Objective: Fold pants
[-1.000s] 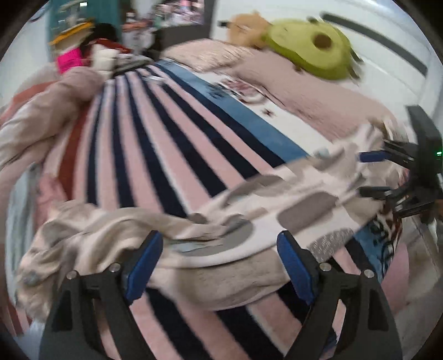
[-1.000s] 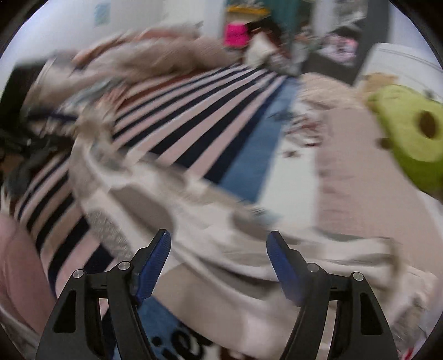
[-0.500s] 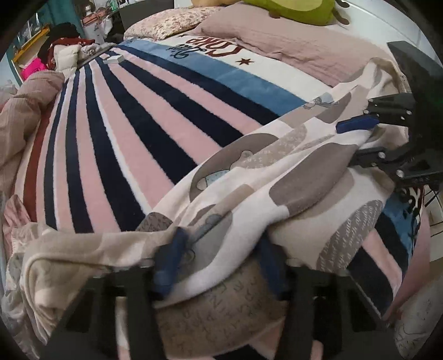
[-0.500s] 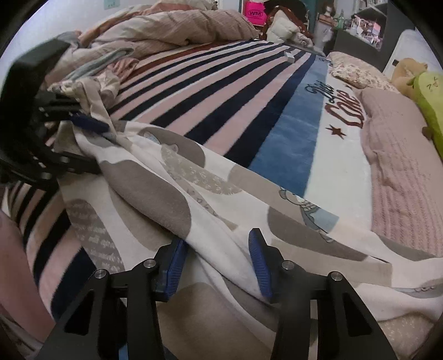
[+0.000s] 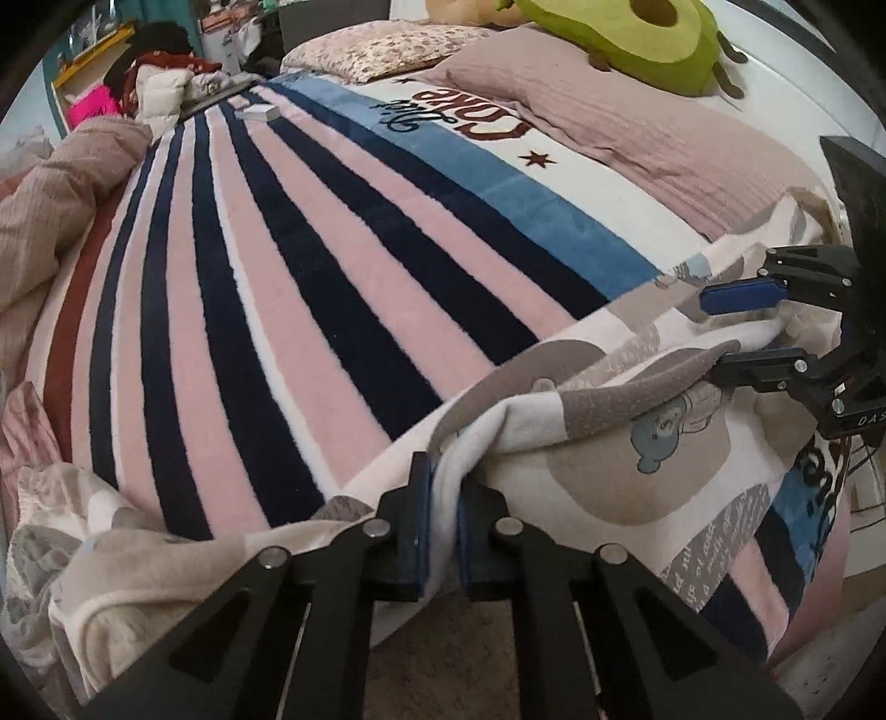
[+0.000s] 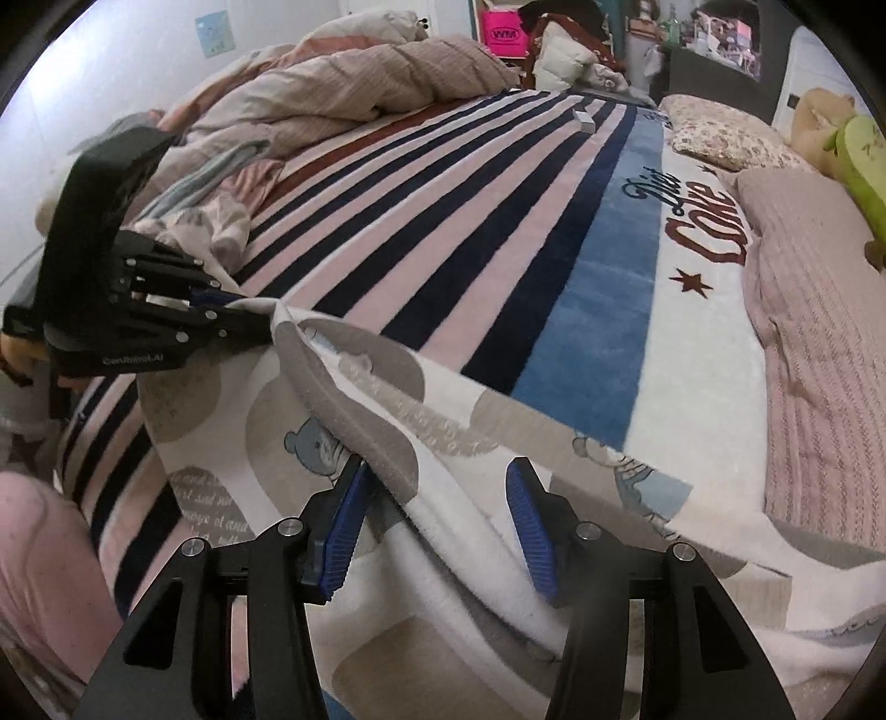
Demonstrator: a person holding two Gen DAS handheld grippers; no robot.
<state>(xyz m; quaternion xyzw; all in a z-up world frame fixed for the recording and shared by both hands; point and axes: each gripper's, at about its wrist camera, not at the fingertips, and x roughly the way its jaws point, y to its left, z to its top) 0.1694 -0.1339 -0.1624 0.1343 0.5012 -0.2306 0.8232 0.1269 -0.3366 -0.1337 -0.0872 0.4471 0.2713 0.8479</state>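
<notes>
The pants (image 5: pixel 653 443) are cream fleece with grey and tan patches and small blue bears. They lie across the near edge of a striped blanket and also show in the right wrist view (image 6: pixel 387 421). My left gripper (image 5: pixel 440 531) is shut on a bunched fold of the pants. It appears at the left of the right wrist view (image 6: pixel 260 318). My right gripper (image 6: pixel 437 520) is open, with pants fabric lying between its blue pads. It shows at the right of the left wrist view (image 5: pixel 736 327).
The striped pink, navy and blue blanket (image 5: pixel 310 288) covers the bed. A crumpled beige duvet (image 6: pixel 343 94) lies at the far left. A mauve pillow (image 5: pixel 637 122) and a green avocado plush (image 5: pixel 637 33) sit at the head. A small white box (image 5: pixel 257 112) rests on the blanket.
My left gripper closed from wide open onto a fold of the pants. My right gripper narrowed and came down over the fabric. The pants are drawn tauter between the two.
</notes>
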